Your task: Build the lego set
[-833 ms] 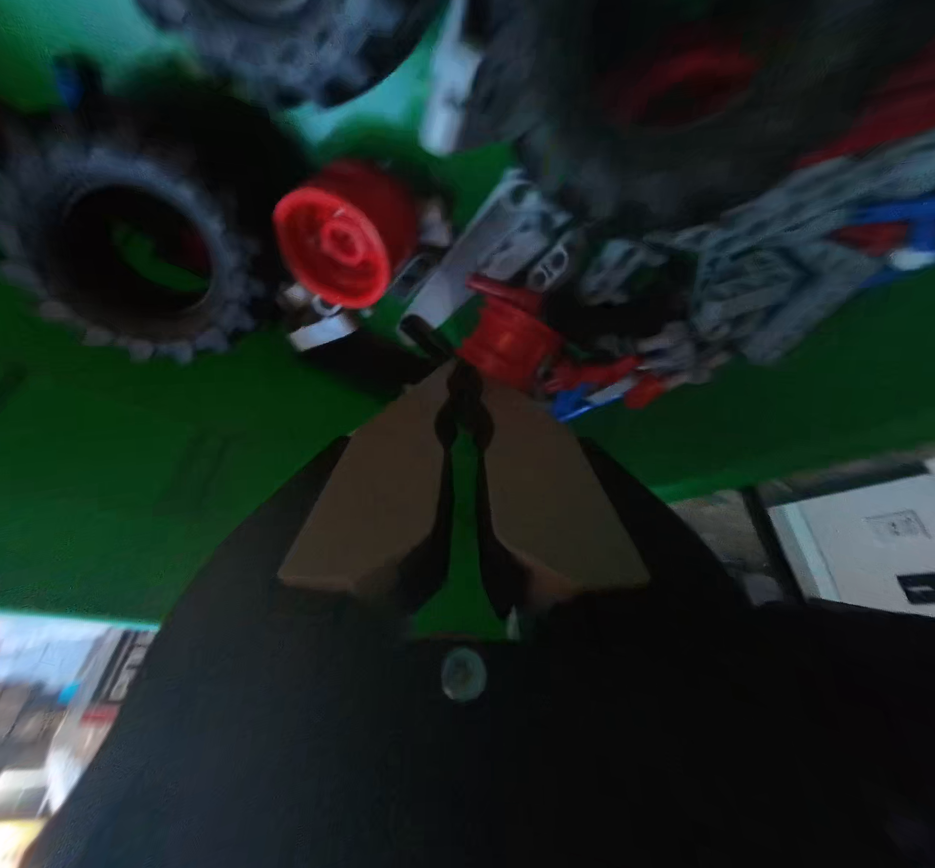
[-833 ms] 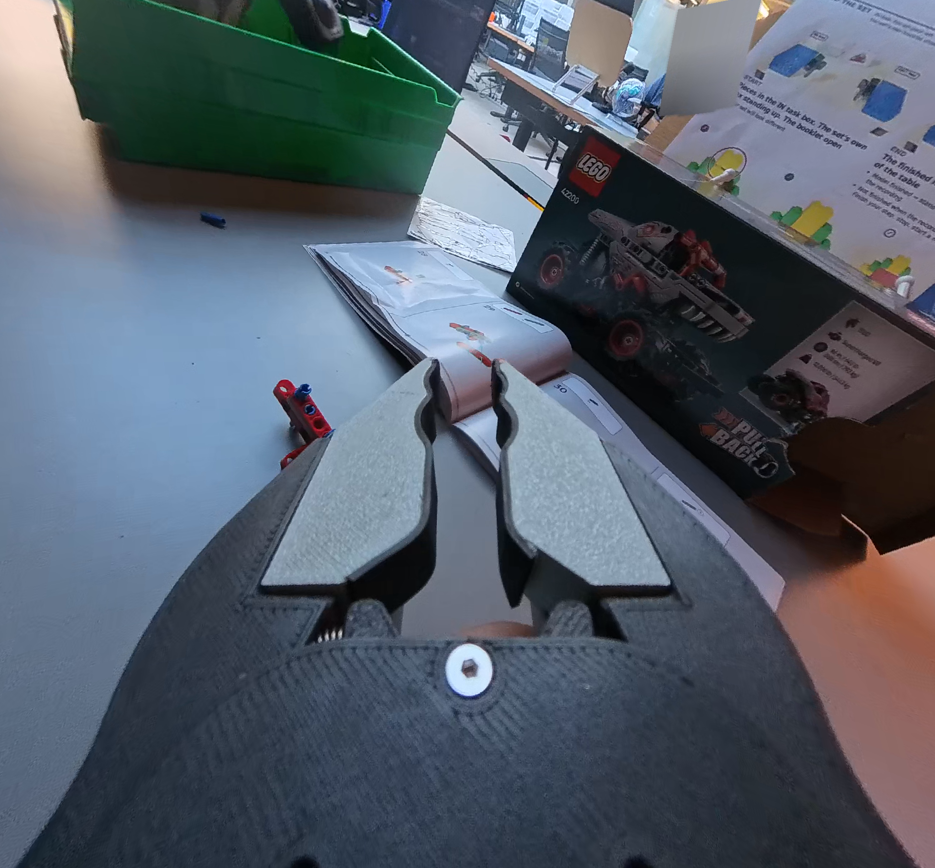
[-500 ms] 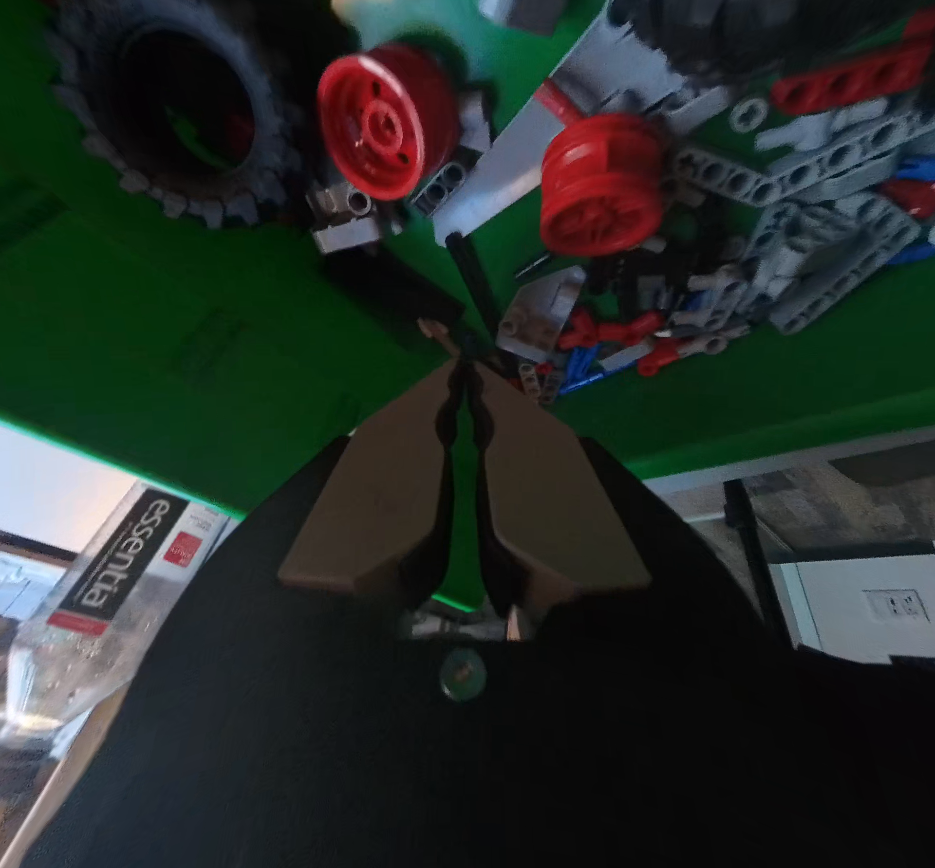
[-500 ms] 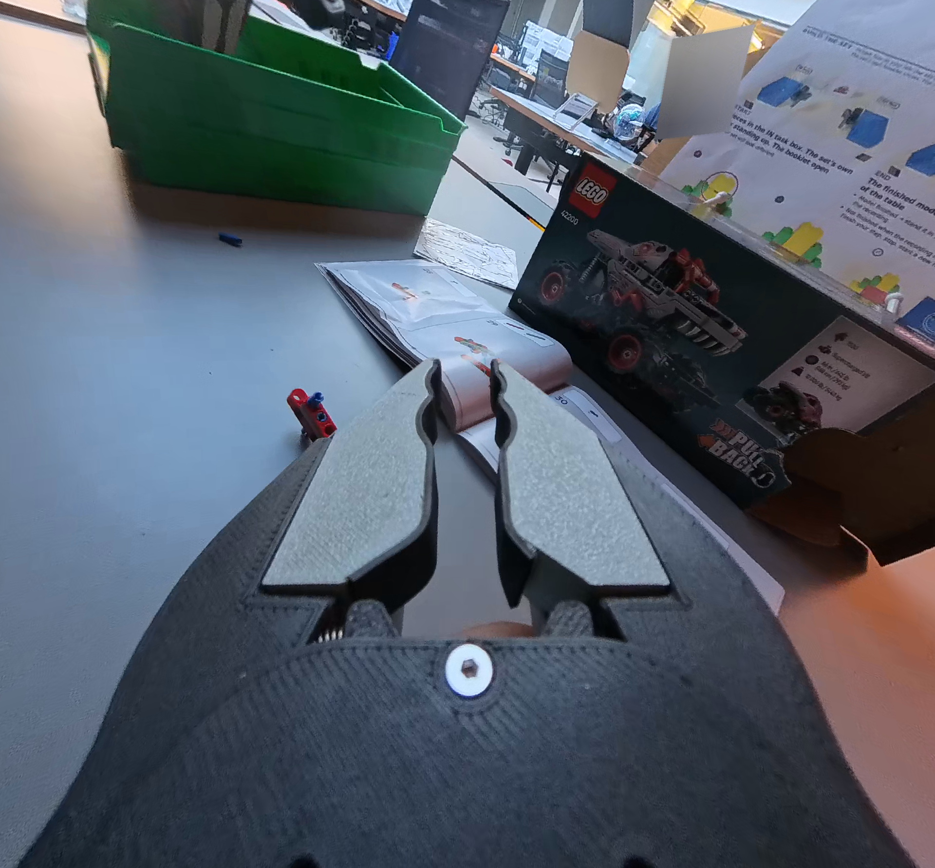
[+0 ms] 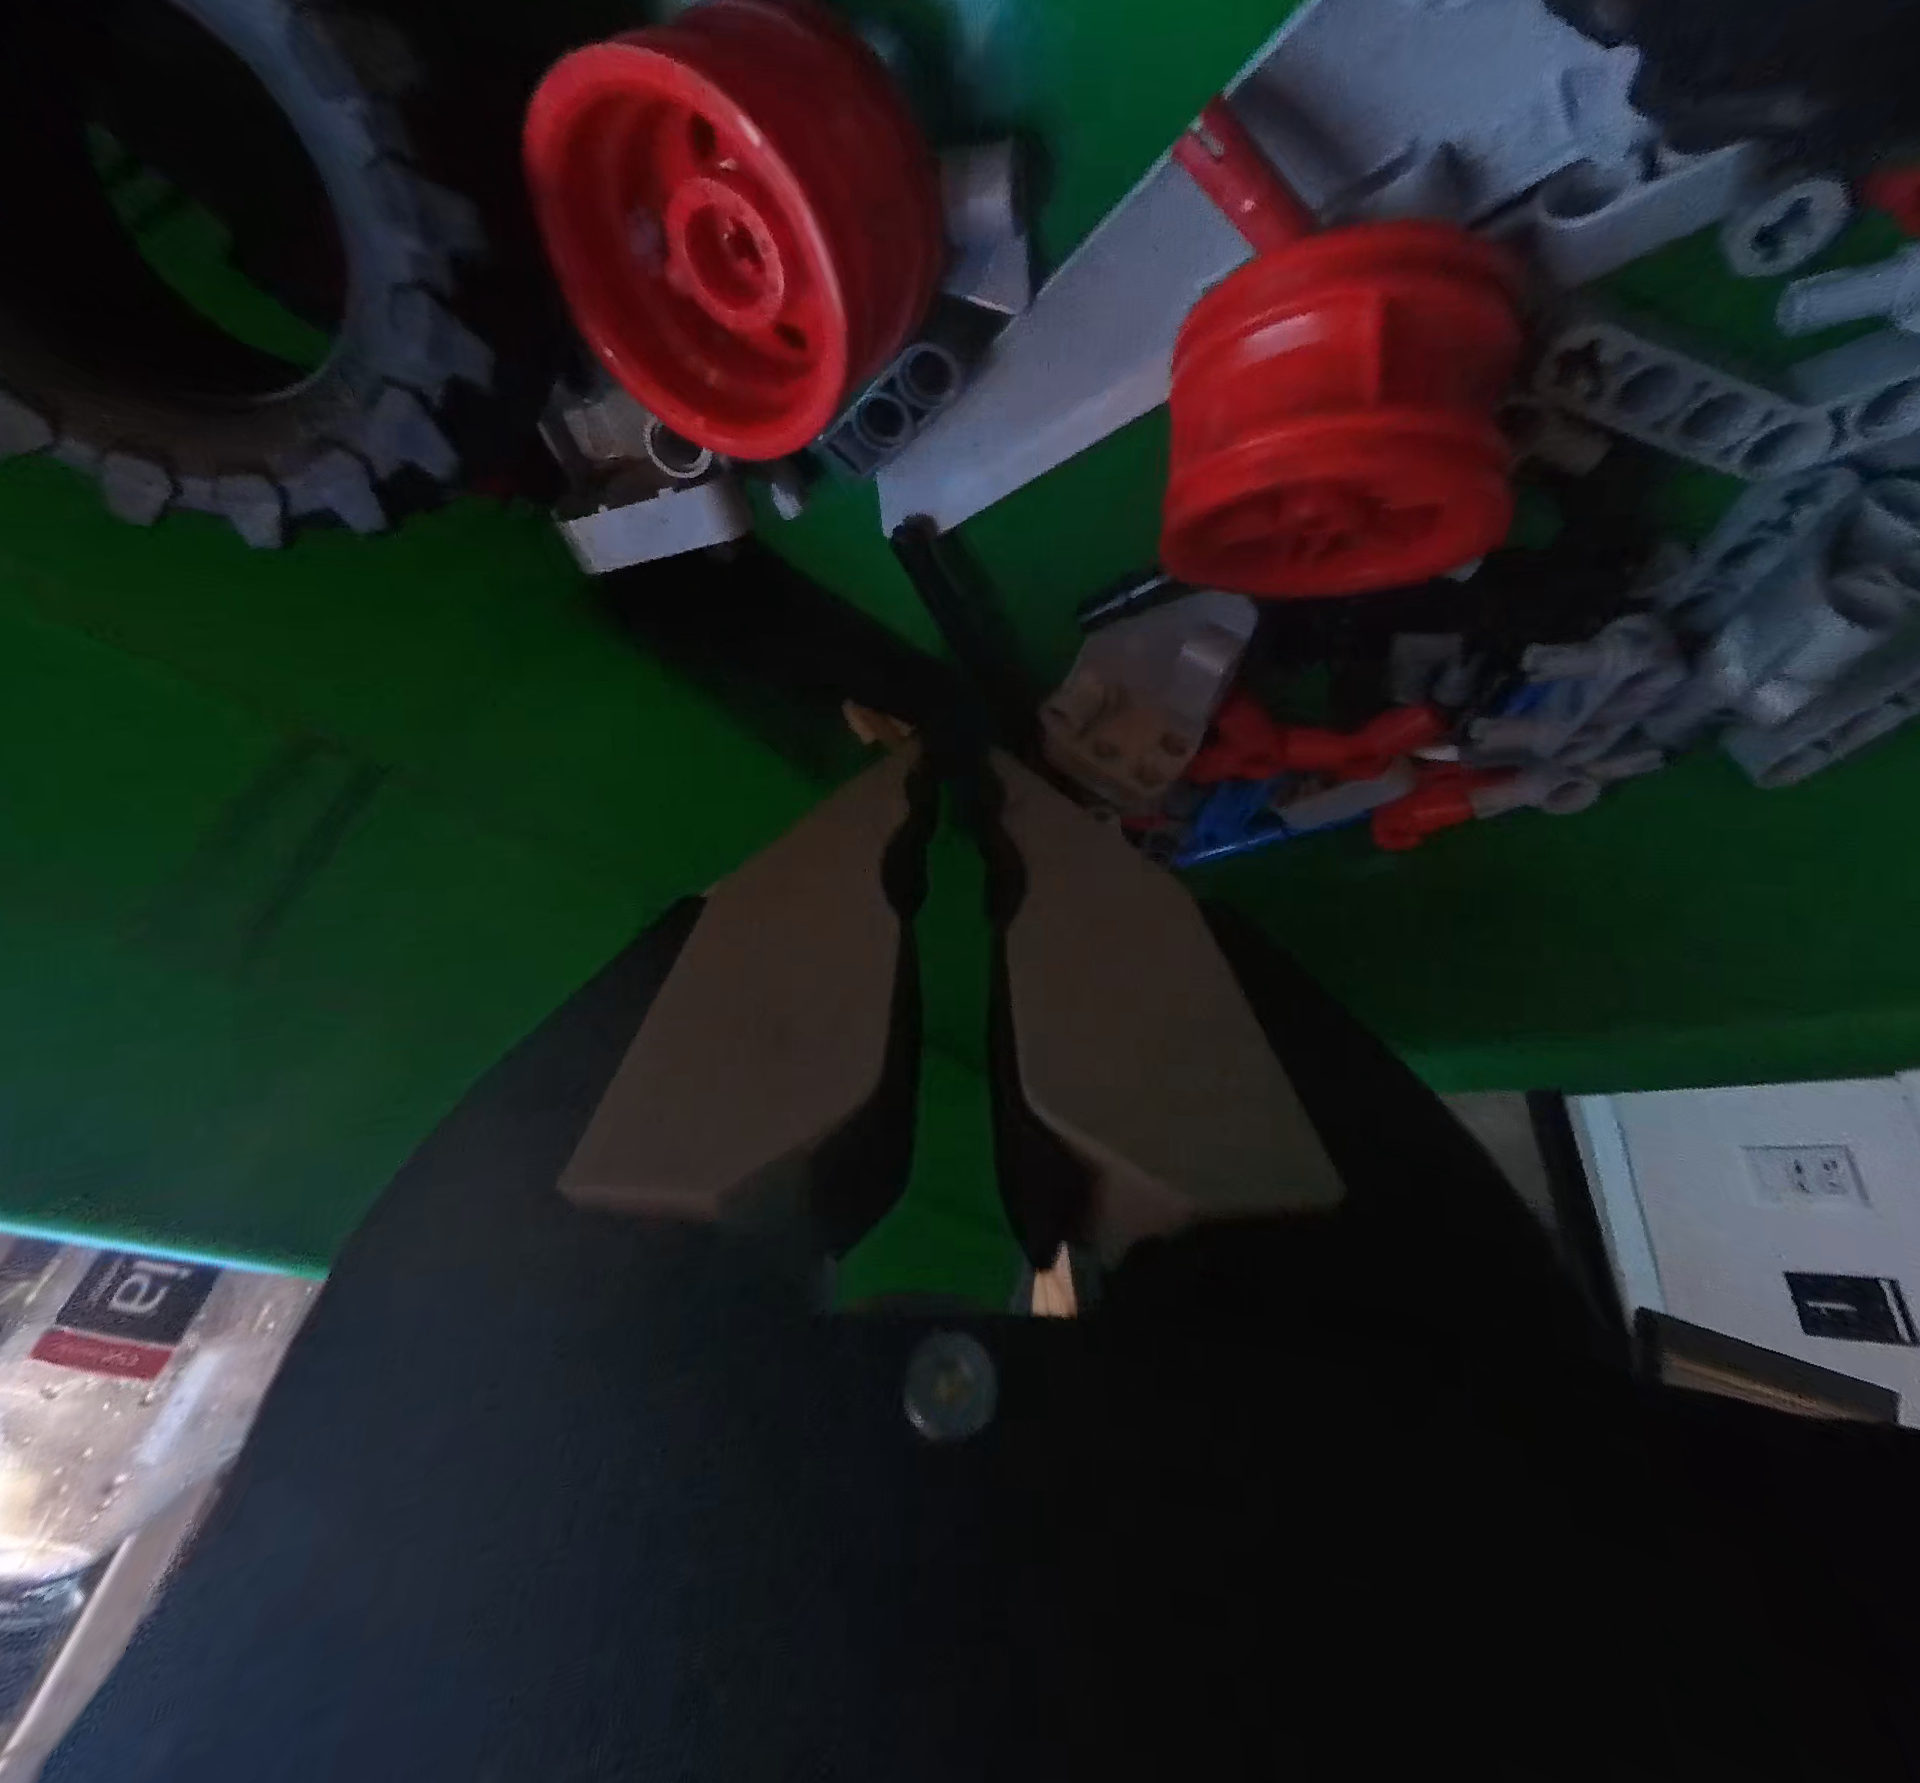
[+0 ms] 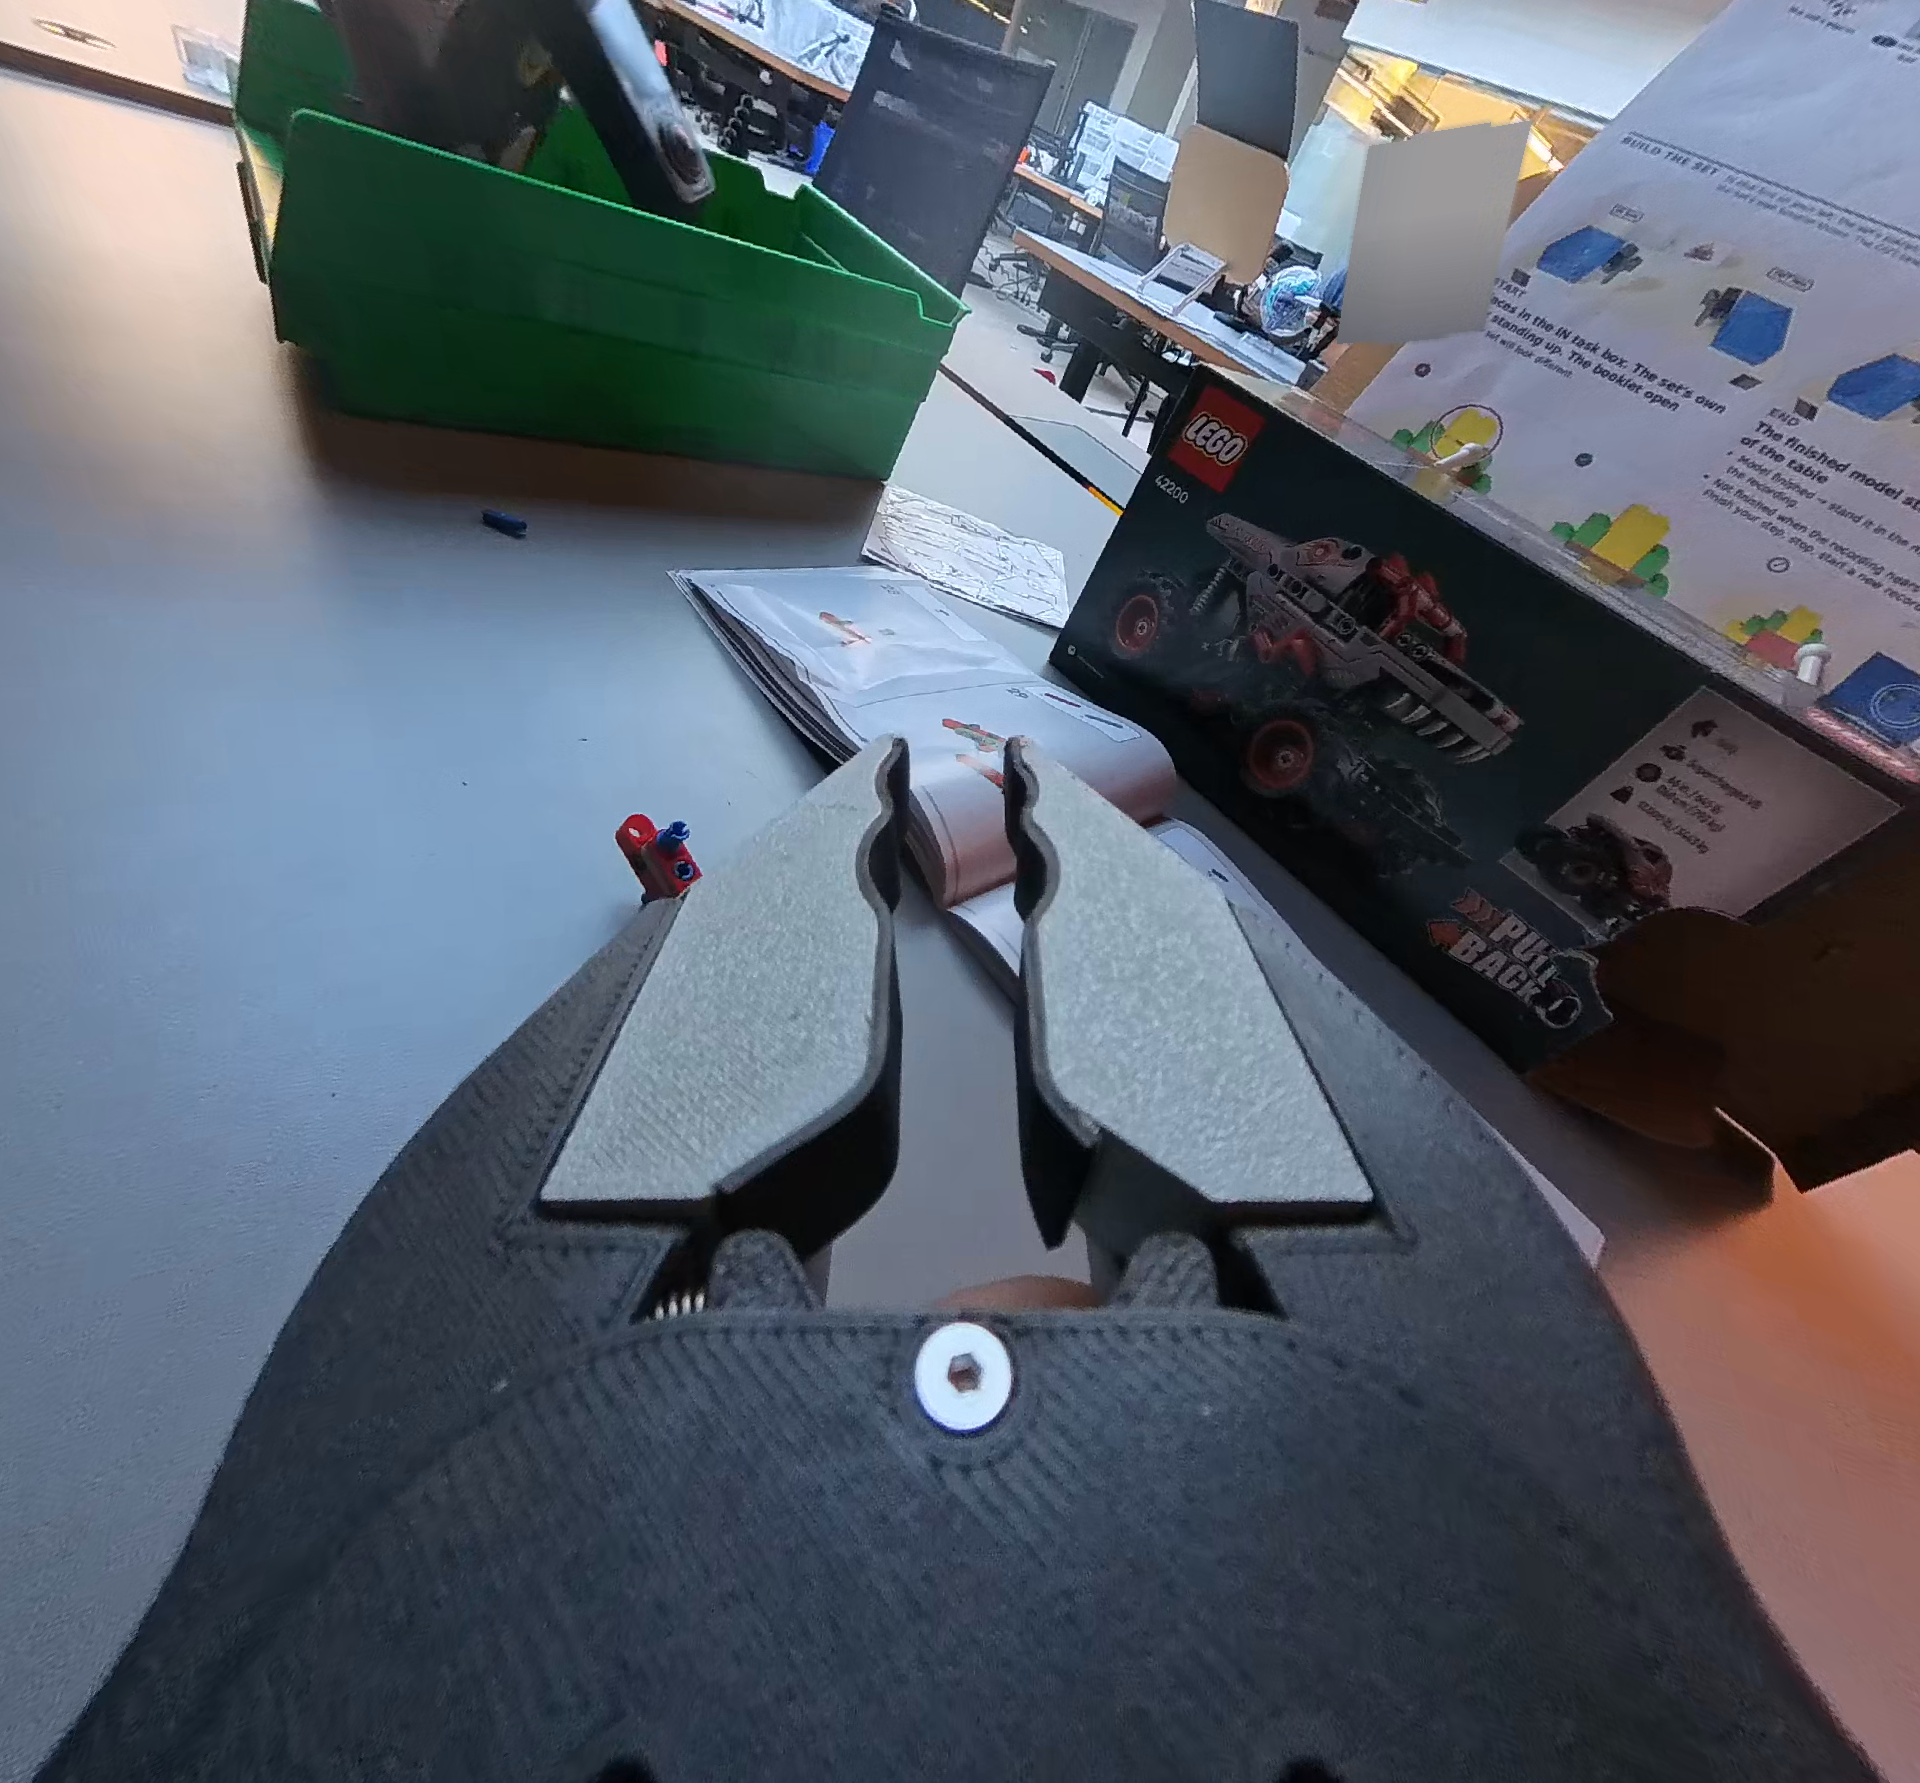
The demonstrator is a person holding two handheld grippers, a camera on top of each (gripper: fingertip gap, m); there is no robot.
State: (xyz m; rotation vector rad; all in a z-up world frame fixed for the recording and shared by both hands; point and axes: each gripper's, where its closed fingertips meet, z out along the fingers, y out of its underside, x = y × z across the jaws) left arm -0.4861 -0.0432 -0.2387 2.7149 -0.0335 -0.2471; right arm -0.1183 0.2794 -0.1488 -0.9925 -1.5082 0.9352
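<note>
- Left gripper (image 5: 954,765): jaws nearly closed, tips pinching a thin black axle (image 5: 943,613) inside the green bin (image 5: 312,798).
- Right gripper (image 6: 956,765): jaws slightly apart, empty, above the grey table (image 6: 260,798).

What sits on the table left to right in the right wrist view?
Green bin → small blue pin → small red and blue piece → open instruction booklet → set box.
</note>
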